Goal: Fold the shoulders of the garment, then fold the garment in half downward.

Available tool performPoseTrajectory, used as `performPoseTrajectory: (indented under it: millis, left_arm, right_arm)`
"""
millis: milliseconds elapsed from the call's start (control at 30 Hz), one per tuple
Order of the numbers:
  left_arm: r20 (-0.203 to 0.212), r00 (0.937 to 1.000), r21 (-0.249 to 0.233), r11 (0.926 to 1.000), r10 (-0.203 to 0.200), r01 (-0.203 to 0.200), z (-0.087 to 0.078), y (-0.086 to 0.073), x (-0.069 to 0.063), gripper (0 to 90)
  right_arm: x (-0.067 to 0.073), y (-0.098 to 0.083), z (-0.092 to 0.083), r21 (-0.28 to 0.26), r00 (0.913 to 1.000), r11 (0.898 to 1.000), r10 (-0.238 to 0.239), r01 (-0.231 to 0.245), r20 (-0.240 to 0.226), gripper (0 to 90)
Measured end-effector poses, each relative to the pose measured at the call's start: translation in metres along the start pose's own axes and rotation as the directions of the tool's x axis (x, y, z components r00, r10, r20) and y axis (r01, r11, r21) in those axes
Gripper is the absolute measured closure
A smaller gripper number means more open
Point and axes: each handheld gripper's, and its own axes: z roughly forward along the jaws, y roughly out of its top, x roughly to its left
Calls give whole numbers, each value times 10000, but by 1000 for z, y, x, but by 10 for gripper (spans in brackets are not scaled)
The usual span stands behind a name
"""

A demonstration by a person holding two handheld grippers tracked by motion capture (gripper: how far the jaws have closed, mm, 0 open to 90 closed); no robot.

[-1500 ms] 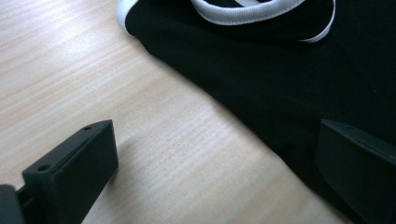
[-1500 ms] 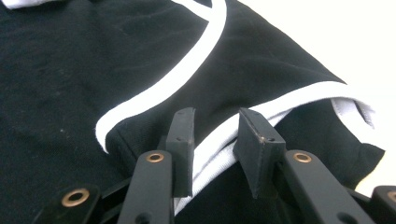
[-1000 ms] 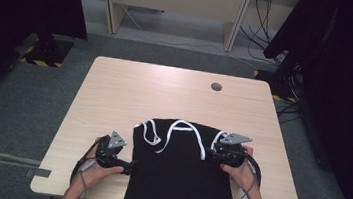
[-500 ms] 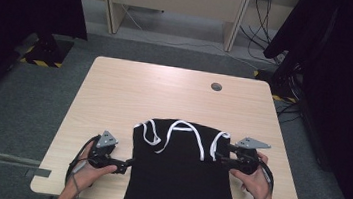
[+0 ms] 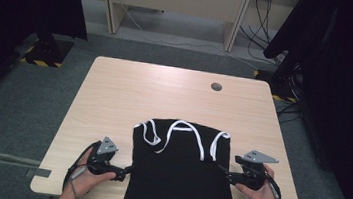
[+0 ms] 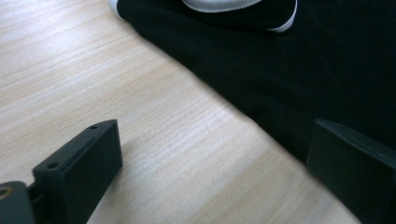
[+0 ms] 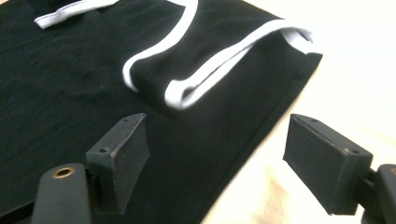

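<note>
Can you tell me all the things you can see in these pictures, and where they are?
black garment with white trim: one, black with white edging, lying flat on the near middle of the table, its near end hanging over the table's edge.
table: one, light wood, in the middle of the room.
round hole cover: one, grey, near the far right of the table top.
cables: several, dark, on the floor beyond the table.
left gripper: one, black with a grey plate, at the garment's left edge, jaws wide open over wood and cloth.
right gripper: one, black with a grey plate, at the garment's right edge, jaws just opened, gripping nothing.
hands: two, one holding each gripper at the near edge.
</note>
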Motion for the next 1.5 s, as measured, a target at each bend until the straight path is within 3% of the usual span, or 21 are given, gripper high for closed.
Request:
performPoseTrajectory:
  millis: [367, 833, 1367, 1467, 1500]
  left_arm:
    - [-206, 9997, 87, 9998, 155, -154, -2, -2, 0, 21]
    - [-510, 9970, 367, 9977, 580, -561, -5, -6, -3, 4]
    - [-595, 9973, 329, 9986, 428, -409, -5, -6, -1, 0]
    - [-361, 9993, 174, 9998, 107, -101, -6, -6, 2, 0]
    - [-125, 9997, 2, 9998, -217, 217, -7, -6, 4, 0]
  right_arm:
    - [-1, -19, -10, 139, 9998, 9997, 180, -182, 80, 210]
    - [-2, -37, -17, 376, 9976, 9985, 371, -393, 576, 186]
    - [-1, -46, -27, 399, 9966, 9986, 328, -359, 761, 163]
    - [-2, -46, -27, 375, 9966, 9984, 389, -417, 724, 163]
    - [-2, -46, -27, 367, 9966, 9984, 396, -423, 716, 163]
